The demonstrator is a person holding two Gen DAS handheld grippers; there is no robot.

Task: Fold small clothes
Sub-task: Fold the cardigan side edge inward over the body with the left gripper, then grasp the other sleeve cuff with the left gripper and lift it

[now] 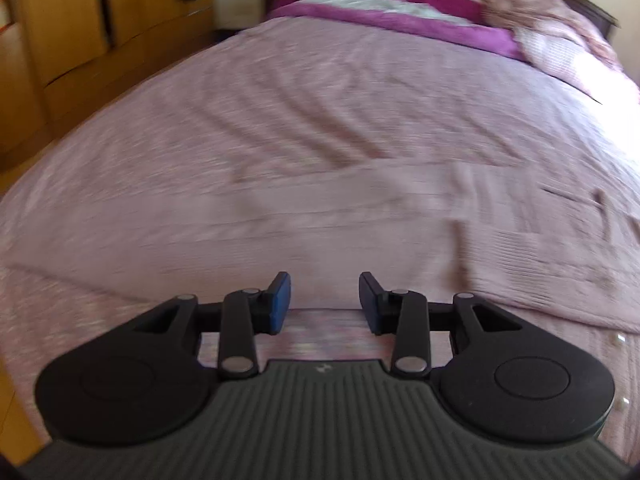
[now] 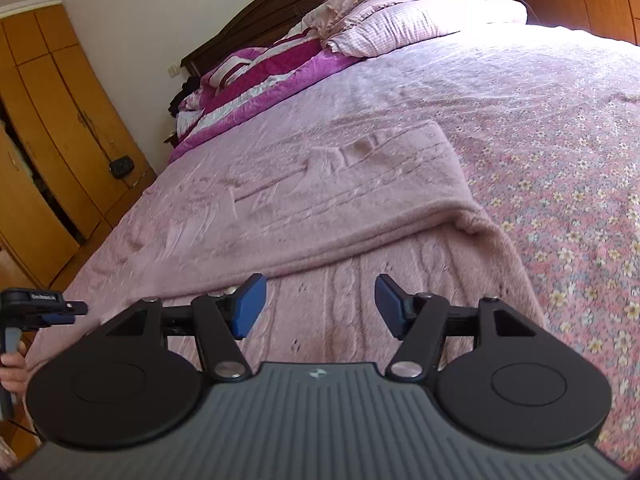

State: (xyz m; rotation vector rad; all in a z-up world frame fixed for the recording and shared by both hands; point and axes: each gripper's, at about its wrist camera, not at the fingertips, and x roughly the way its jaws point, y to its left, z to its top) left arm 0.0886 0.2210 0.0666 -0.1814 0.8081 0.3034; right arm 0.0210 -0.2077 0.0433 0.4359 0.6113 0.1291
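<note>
Right wrist view: right gripper hovers over a pink knit garment spread on the bed, jaws apart, nothing between them. Garment's upper layer is folded over, its edge running just ahead of the fingertips. Left gripper, motion-blurred view, jaws likewise apart and empty, near the same garment. A striped magenta blanket and pillow lie by the headboard.
</note>
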